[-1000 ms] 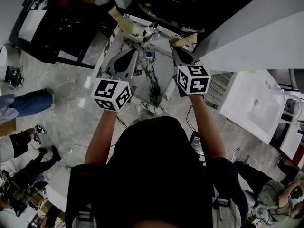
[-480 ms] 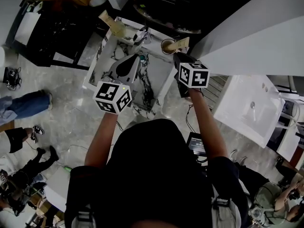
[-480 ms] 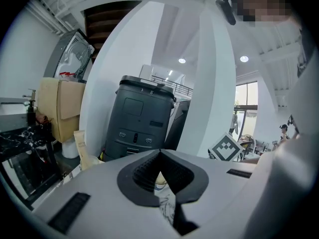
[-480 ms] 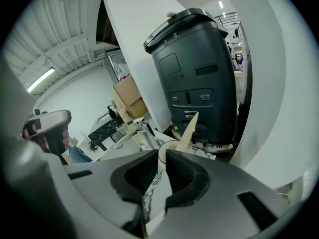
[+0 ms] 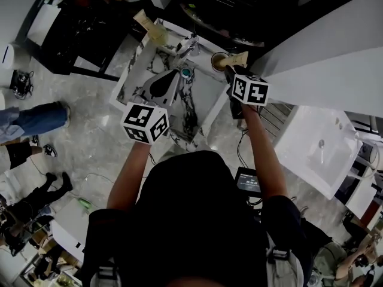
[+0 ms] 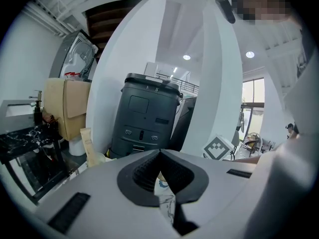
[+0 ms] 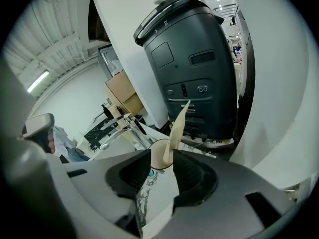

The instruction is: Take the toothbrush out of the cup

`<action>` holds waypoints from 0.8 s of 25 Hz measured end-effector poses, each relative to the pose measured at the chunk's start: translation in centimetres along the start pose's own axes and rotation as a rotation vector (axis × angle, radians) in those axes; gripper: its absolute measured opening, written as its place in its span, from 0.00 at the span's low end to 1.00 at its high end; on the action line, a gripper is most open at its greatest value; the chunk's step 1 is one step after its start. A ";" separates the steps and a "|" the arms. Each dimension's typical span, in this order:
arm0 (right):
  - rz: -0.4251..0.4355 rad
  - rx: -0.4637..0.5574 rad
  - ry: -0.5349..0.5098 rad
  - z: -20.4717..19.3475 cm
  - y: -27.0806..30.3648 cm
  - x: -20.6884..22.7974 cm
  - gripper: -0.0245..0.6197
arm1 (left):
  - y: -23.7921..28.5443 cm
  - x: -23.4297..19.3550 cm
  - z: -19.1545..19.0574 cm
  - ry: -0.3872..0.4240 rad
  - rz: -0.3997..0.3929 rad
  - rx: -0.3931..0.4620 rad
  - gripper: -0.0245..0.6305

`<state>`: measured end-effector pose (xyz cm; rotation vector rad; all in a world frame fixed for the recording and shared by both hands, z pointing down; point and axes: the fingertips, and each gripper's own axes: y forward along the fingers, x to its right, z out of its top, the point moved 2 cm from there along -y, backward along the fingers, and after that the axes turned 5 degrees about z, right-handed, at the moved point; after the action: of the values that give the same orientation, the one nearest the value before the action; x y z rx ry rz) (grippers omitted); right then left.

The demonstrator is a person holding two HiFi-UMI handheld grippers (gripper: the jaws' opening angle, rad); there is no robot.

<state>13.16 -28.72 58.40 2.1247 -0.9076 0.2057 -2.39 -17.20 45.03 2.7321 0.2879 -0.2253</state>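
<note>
**Two hand-held tongs at a marble washstand, toothbrush still in its cup**

The marble counter (image 5: 139,70) with its sunken basin lies in front of the person. A tall dark grey cabinet (image 7: 194,68) stands beyond its far edge. The left tongs (image 5: 170,76) hang over the basin with the jaws pressed together and nothing between them, as the left gripper view (image 6: 159,156) confirms. The right tongs (image 5: 232,72) are at the counter's far right corner. Their jaws (image 7: 162,161) have just been opening and now stand wide, with the cup and toothbrush seen in the gap just past the tips and the pads not pressing on either. A chrome faucet (image 5: 190,42) rises at the far edge of the basin. The cup (image 5: 219,60) stands right of the faucet. The pale toothbrush (image 7: 177,126) stands in the cup, leaning right.
</note>
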 end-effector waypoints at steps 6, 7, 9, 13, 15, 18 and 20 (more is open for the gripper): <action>-0.029 -0.008 0.005 0.3 1.6 1.0 0.25 | 0.1 -0.4 -0.2 -0.006 0.020 -0.007 0.05; -0.036 -0.008 0.003 0.4 1.8 1.1 0.26 | 0.2 -0.4 -0.2 -0.007 0.021 -0.008 0.05; -0.047 -0.010 -0.002 0.5 2.3 1.4 0.26 | 0.4 -0.4 -0.3 -0.006 0.021 -0.012 0.05; -0.057 -0.025 -0.007 0.4 3.2 1.9 0.26 | 0.5 -0.4 -0.4 -0.006 0.025 -0.016 0.05; -0.067 -0.024 -0.014 0.5 3.4 2.1 0.26 | 0.5 -0.5 -0.4 -0.006 0.030 -0.017 0.05; -0.078 -0.024 -0.020 0.7 3.7 2.3 0.26 | 0.4 -0.9 -0.6 -0.009 0.040 -0.021 0.05; -0.093 -0.034 -0.039 0.8 3.7 2.4 0.26 | 0.4 -1.1 -0.5 -0.014 0.047 -0.022 0.05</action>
<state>12.28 -32.12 61.18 2.1402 -0.8272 0.1012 -3.34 -17.50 45.88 2.7108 0.2203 -0.2272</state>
